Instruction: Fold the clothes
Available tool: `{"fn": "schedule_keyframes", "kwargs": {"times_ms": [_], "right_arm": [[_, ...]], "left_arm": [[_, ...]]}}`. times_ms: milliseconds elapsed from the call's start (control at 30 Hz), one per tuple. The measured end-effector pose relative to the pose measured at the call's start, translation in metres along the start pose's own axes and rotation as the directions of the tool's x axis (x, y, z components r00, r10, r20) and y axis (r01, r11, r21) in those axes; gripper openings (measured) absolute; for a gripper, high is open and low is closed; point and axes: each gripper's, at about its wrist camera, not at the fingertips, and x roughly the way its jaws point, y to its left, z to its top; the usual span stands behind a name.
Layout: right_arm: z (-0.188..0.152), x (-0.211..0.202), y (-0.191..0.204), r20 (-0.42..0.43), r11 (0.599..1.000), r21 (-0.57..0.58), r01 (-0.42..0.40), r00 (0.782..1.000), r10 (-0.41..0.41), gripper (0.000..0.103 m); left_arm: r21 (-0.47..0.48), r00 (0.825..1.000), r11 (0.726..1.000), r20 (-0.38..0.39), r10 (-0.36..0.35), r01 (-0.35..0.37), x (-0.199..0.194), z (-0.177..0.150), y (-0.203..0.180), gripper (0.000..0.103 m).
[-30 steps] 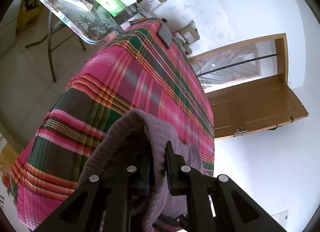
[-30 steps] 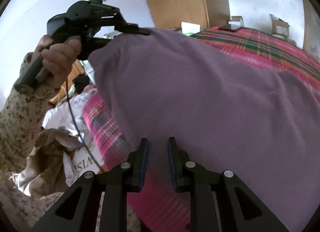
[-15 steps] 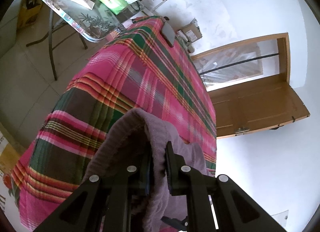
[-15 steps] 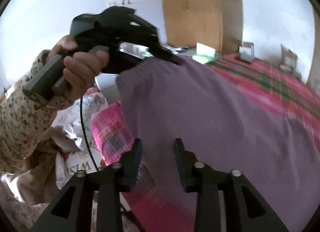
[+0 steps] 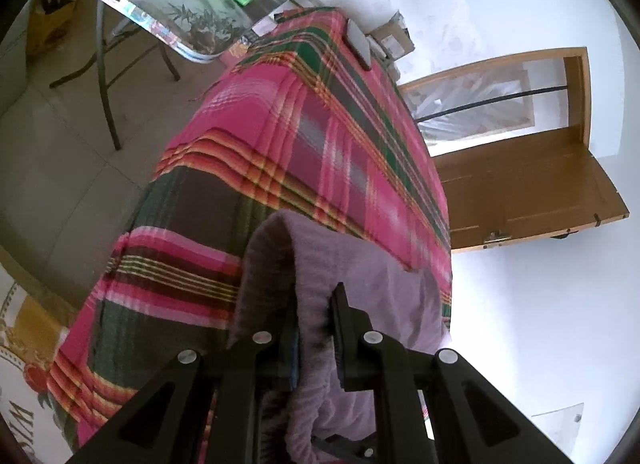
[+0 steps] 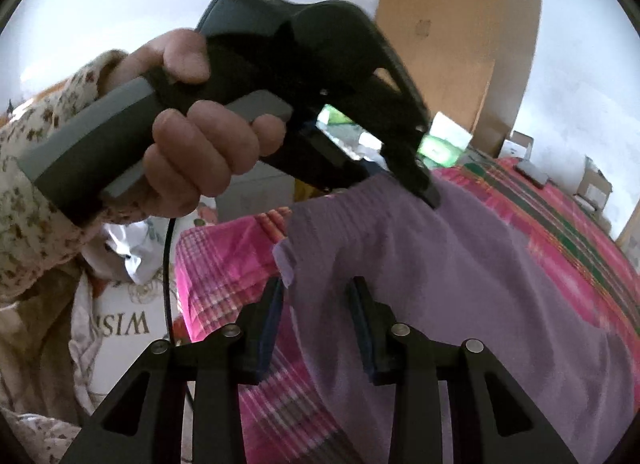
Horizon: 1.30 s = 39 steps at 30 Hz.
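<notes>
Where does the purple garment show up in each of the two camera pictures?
Left wrist view: the purple garment is bunched at bottom centre, pinched in the left gripper.
Right wrist view: it spreads across the centre and lower right, its top edge held by the left gripper; the right gripper stands open over its near corner.
Shared landmark: the pink plaid cloth under it, also in the right wrist view.
</notes>
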Motion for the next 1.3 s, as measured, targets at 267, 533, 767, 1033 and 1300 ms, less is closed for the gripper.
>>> {"fn": "schedule_keyframes", "kwargs": {"times_ms": [267,533,767,1033,1300], "right_arm": [[0.006,0.023,0.009,-0.049,0.998,-0.043,0.045,0.998,-0.048,0.038],[0.009,0.03,0.009,-0.048,0.998,-0.017,0.059,0.997,-0.06,0.044],[0.007,0.027,0.007,-0.037,0.995,0.002,0.101,0.994,-0.1,0.025],[0.005,0.0,0.005,0.054,0.99,0.052,0.129,0.99,-0.132,0.016],[0.006,-0.043,-0.009,0.152,0.986,0.116,0.122,0.979,-0.139,0.016]], "left_arm": [[-0.027,0.999,0.999,-0.031,-0.041,0.04,0.007,0.005,0.02,0.014],[-0.037,0.997,0.997,-0.041,-0.069,0.067,0.006,0.007,0.03,0.014],[-0.039,0.998,0.998,-0.039,-0.055,0.053,0.005,0.007,0.028,0.014],[-0.005,1.0,1.0,-0.001,-0.02,0.02,-0.005,0.0,0.002,0.014],[0.081,0.999,0.997,0.046,-0.018,0.014,-0.016,0.0,-0.051,0.014]]}}
